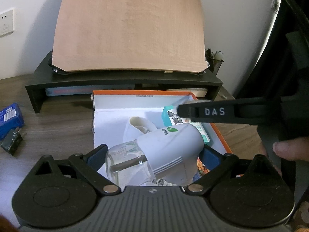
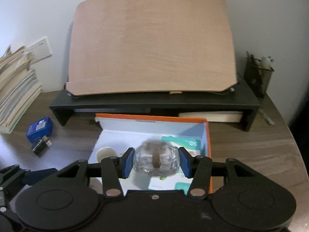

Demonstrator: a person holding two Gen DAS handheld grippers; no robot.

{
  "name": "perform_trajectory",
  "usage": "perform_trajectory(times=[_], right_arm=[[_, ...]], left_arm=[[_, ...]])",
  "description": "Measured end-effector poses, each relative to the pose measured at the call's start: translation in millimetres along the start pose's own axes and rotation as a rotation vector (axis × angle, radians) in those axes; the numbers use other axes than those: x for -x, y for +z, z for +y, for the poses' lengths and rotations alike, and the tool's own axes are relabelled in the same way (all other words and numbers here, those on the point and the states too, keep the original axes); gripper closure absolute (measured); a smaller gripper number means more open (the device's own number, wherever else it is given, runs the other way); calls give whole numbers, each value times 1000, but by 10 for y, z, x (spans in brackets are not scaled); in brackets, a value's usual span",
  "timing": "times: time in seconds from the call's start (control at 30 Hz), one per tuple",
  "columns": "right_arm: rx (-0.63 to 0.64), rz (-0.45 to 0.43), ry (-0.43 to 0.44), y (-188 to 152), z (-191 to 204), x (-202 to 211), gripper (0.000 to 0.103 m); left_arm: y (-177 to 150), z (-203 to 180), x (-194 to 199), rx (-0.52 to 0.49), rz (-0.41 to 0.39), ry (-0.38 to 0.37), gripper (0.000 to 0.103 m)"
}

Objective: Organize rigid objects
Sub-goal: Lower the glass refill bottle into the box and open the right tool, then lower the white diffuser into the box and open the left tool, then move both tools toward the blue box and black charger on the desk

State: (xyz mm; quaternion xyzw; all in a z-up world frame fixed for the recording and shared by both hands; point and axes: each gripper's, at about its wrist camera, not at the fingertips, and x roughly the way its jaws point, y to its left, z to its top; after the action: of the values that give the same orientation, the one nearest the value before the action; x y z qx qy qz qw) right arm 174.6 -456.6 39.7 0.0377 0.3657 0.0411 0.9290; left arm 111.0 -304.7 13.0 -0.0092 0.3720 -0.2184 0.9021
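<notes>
An orange box [image 1: 218, 133] with a white inside stands open on the desk; it also shows in the right wrist view [image 2: 207, 135]. My left gripper [image 1: 152, 154] is shut on a white plug-in vaporizer [image 1: 170, 147] with a clear glass bottle [image 1: 119, 160], held over the box. My right gripper [image 2: 155, 162] is shut on a clear glass bottle [image 2: 154, 160] with a brown wick, also over the box. A teal packet [image 1: 200, 129] and a white cup-like item [image 1: 141, 125] lie inside the box.
A black monitor riser [image 2: 154, 102] with a tilted wooden board [image 2: 152, 44] stands behind the box. A blue box [image 2: 39, 128] and a small black adapter [image 2: 40, 145] lie left. Stacked papers [image 2: 17, 89] sit far left, a pen holder [image 2: 257, 77] far right.
</notes>
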Motion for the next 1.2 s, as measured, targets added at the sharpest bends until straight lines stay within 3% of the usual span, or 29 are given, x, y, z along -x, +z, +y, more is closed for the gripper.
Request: perform_trajectory(times=[0.33, 0.57, 0.7, 0.97, 1.2], right_arm=[[-49, -73, -65, 20, -198, 306, 41], [-75, -103, -108, -43, -280, 520, 38], [-77, -112, -116, -82, -254, 590, 36], [-63, -126, -98, -98, -77, 650, 33], [-14, -102, -46, -105, 273, 557, 26]], left_arm=[[11, -81, -28, -19, 8, -34, 1], [-13, -235, -108, -54, 52, -117, 1], [-18, -275, -40, -71, 24, -139, 0], [-3, -69, 155, -8, -26, -84, 0], [-24, 326, 376, 78, -61, 17, 0]])
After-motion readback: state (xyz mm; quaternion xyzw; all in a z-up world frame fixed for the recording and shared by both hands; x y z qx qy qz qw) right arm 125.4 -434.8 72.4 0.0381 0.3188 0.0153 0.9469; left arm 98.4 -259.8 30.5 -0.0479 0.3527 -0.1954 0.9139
